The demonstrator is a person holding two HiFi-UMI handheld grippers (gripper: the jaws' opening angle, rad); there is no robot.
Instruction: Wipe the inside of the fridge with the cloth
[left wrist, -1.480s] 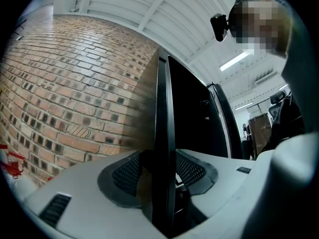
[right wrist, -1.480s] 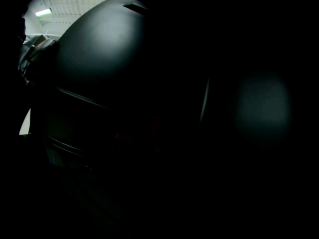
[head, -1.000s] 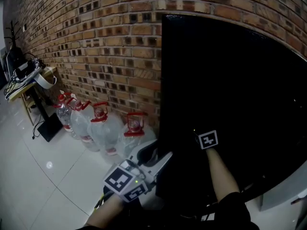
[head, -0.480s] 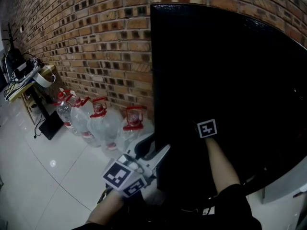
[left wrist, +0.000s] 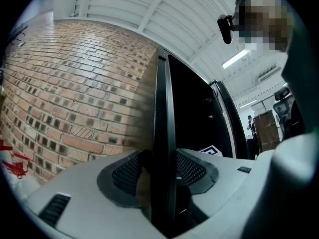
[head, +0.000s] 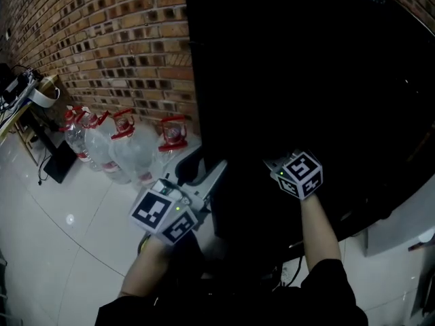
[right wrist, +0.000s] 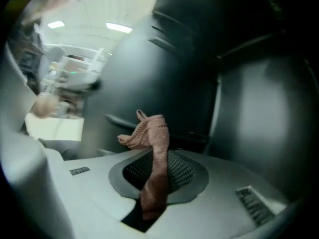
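The left tongs (left wrist: 159, 167) clamp the door (left wrist: 160, 98) edge, likely to brace it open. The right tongs (right wrist: 155, 171) pinch the cloth (right wrist: 153, 133), facing into the fridge (right wrist: 259, 108) for wiping.

Overall level: dim; the fridge (head: 306, 80) reads near-solid black in the head view, no surface detail.
Left of fridge: brick wall (head: 115, 39) and pale floor (head: 54, 202) evenly lit; one small glare spot on the tiles.
Light source: ceiling strip lights (left wrist: 235, 59), above and right of the fridge in the left gripper view.
Distortion: strong fisheye, black corners in both gripper views; fridge edges bow.
Focus: right gripper view soft, fridge interior smeared; cloth (right wrist: 154, 148) sharper.
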